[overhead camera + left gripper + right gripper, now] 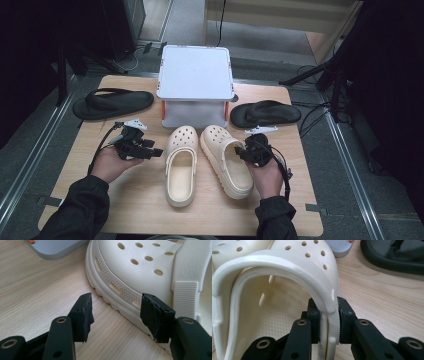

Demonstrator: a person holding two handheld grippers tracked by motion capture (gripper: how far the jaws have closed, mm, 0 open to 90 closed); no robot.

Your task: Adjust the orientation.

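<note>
The right clog [227, 162] lay on the table [130, 200] just in front of the white box [195, 75], beside its mate, the left clog [181, 167], both with toes toward the box. Your right gripper [329, 322] was clenched on the right clog's side wall at the rim of the opening, one jaw inside and one outside. Your left gripper [116, 312] stood released, jaws apart on either side of the left clog's sole edge, pressing nothing. I judge you were at the grasping step, one shoe taken and the other not yet. The next move called for easing the left jaws over that rim and closing firmly. A black sandal [112, 103] lay well off to each side [265, 113], untouched.
</note>
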